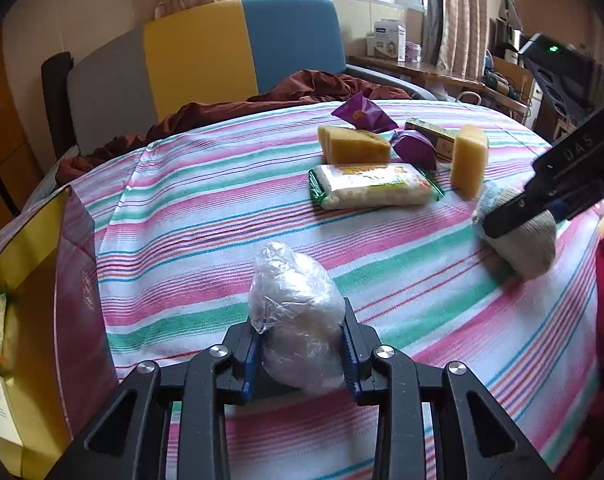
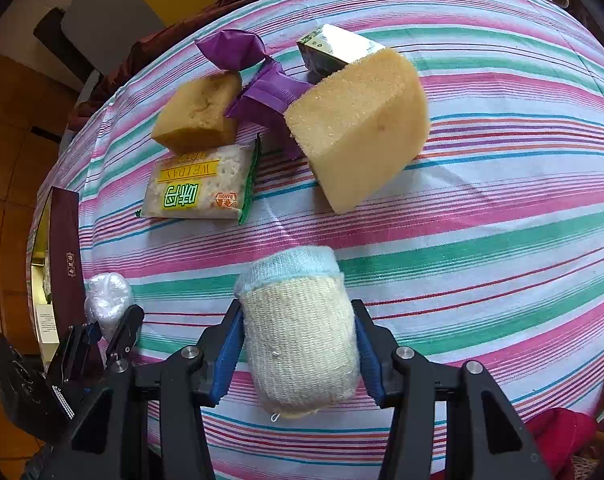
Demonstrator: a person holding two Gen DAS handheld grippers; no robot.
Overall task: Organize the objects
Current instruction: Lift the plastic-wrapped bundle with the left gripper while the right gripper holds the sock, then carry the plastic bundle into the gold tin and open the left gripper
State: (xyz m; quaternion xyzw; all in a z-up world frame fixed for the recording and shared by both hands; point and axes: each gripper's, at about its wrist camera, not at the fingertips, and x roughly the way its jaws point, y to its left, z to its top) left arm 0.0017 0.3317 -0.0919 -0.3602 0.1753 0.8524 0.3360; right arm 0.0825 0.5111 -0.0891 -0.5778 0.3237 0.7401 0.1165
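Note:
My left gripper (image 1: 302,332) is shut on a clear plastic-wrapped white bundle (image 1: 295,312), held just above the striped cloth; it also shows in the right wrist view (image 2: 107,296). My right gripper (image 2: 297,336) is shut on a rolled cream sock with a blue cuff (image 2: 297,324), seen at the right in the left wrist view (image 1: 522,240). On the cloth beyond lie a cracker packet (image 1: 374,186) (image 2: 201,188), two yellow sponges (image 1: 356,144) (image 1: 468,160) (image 2: 362,124) (image 2: 199,110), purple wrappers (image 1: 414,146) (image 2: 269,88) and a small green box (image 1: 430,130) (image 2: 334,50).
An open maroon box with a yellow inside (image 1: 45,300) (image 2: 63,256) stands at the left edge of the striped cloth (image 1: 221,208). A brown blanket (image 1: 302,88) and a grey, yellow and blue headboard (image 1: 197,52) lie behind. A red item (image 2: 558,432) sits at the near right.

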